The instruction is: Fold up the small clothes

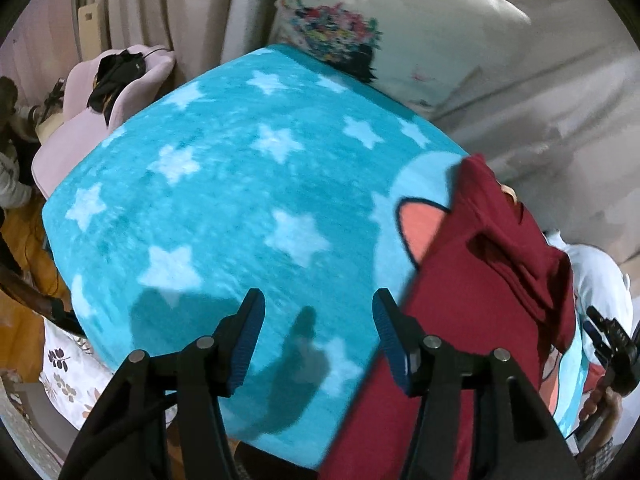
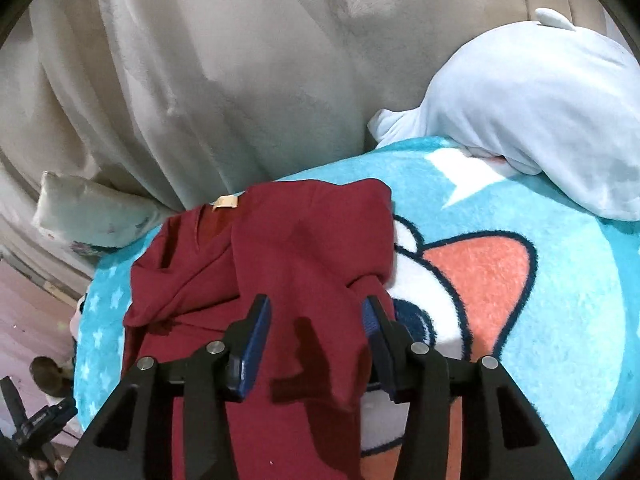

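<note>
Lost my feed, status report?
Left gripper and right gripper open, empty. Red shirt rumpled, part-folded on star blanket. Nothing obstructing.

Bedding: turquoise fleece blanket with pale stars and a cartoon figure in white, coral and navy; serves as the work surface.
Cover: beige plush throw, creased, along the blanket's far edge.
Cushions: one floral-print pillow at the blanket's far edge; one pale blue plush toy lying over the far right corner.
Seating: pink shell-back chair past the blanket's left edge, dark garment draped over its back.
Hangings: beige pleated curtain behind the chair.
Floor: orange-brown wood at lower left; white sheet with a leaf print below the blanket's near left corner.
Light: soft, casting blurred shadows on the blanket.
</note>
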`<state>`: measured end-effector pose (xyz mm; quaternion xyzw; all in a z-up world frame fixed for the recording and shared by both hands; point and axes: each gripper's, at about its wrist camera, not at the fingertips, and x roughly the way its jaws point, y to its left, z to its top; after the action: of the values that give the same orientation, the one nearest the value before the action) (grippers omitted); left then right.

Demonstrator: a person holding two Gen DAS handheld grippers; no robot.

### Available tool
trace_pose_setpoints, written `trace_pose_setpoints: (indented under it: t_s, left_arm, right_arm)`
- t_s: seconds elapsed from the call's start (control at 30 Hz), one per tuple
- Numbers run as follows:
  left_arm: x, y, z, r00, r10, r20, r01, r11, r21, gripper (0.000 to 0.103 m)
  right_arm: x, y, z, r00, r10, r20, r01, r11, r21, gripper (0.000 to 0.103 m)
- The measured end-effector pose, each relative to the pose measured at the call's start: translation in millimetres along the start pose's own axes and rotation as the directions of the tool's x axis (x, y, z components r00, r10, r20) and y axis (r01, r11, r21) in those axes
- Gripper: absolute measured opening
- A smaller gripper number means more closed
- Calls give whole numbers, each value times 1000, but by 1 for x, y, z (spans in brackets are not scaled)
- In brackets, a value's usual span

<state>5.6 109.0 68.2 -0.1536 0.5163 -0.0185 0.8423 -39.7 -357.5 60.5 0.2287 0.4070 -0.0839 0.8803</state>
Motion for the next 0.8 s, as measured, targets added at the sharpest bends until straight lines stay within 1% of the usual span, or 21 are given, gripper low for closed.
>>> trace_pose_setpoints:
  t_s: [0.03,0.17,0.23,0.3,0.37,0.4,0.43,0.5,0.53,0.57,0.6,0.63,0.67,0.73,0.77,0.8]
  left_arm:
    - [-2,-6,-5,1000,1,2,-2,1000,4,55]
    - [-11,-26,-25,1000,7,7,-7,1000,1,55]
    - [-15,-36,-36,1000,11,10,-11,1000,-1,55]
    - [-19,-47,-48,1000,11,15,-11,1000,-1,55]
    - [-22,-57,-60,1000,10,18,-10,1000,0,55]
    - [-23,-63,-67,1000,8,17,-8,1000,2,55]
    - [-25,-66,-71,1000,8,17,-8,1000,3,55]
    - [-31,-73,-82,1000,4,24,-4,1000,0,55]
    - [-35,-74,-86,999,2,32,-2,1000,-3,56]
    - [-40,-76,-89,999,1,42,-1,1000,-4,56]
    - [-44,-78,-91,999,3,54,-3,1000,0,56]
    - [-46,-80,-92,998,7,61,-8,1000,6,57]
    - [-48,-81,-91,998,12,68,-13,1000,15,57]
    - [-49,-84,-84,997,11,75,-14,999,30,57]
    - [-48,-86,-79,997,6,81,-9,999,36,57]
    - [-47,-88,-73,996,-3,88,-1,999,43,57]
  right_arm:
    - [-2,-2,0,1000,13,-1,-13,1000,-6,54]
    - [-7,-9,1,994,109,-32,-110,994,-26,59]
    - [-3,-5,-1,989,137,-59,-140,988,-63,59]
    - [3,7,-3,985,148,-83,-158,979,-132,60]
    - [11,24,-4,985,136,-102,-155,963,-218,62]
    - [18,32,-6,988,113,-108,-138,956,-260,62]
    - [26,38,-7,990,82,-112,-112,948,-297,62]
    - [44,48,-11,993,-38,-111,-6,929,-371,62]
    - [51,50,-12,991,-72,-113,21,918,-396,57]
    - [56,51,-12,987,-104,-120,44,907,-420,29]
    - [60,53,-10,982,-133,-136,59,892,-448,7]
    - [61,54,-7,979,-139,-146,56,883,-466,7]
    - [58,58,0,981,-138,-139,52,867,-496,7]
    - [42,73,17,988,-142,-66,80,821,-566,5]
    - [28,84,29,993,-119,-6,92,796,-598,5]
    - [12,93,38,996,-80,44,90,777,-623,5]
